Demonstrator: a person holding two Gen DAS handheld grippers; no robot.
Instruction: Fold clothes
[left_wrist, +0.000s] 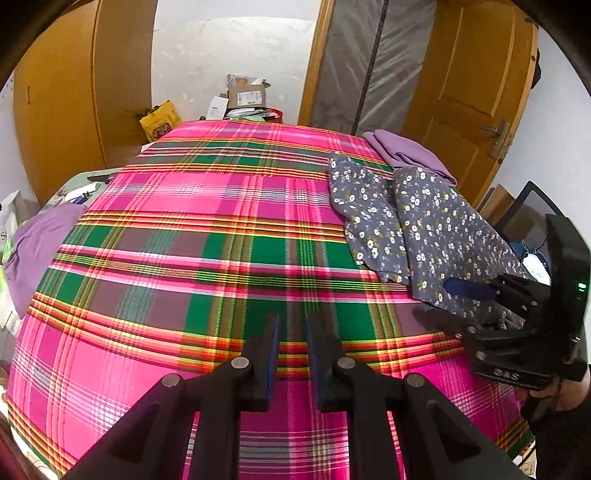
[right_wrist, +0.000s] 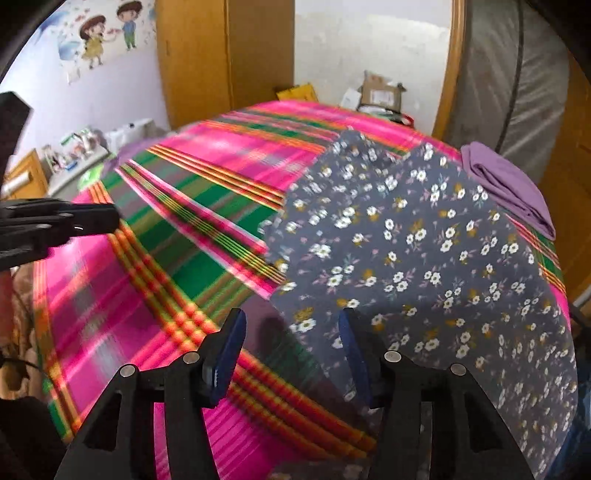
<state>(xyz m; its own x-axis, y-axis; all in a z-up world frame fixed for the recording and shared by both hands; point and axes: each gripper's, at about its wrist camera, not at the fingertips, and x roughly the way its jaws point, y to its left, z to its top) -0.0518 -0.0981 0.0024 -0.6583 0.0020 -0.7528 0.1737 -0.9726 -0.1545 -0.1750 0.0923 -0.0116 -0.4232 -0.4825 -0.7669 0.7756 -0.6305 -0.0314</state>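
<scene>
A grey floral garment lies spread on the right side of a bed covered by a pink and green plaid sheet. In the right wrist view the floral garment fills the right half. My right gripper hovers open and wide just over its near left edge, and the pads do not press on the fabric. The left wrist view shows that right gripper low over the garment's near corner. My left gripper stands over bare plaid, open by a narrow gap with nothing in it; it also shows as the left gripper at the left edge.
A folded purple cloth lies at the bed's far right corner, beyond the floral garment. Another purple cloth hangs off the left side by a cluttered side table. Cardboard boxes sit past the far edge. Wooden doors stand behind.
</scene>
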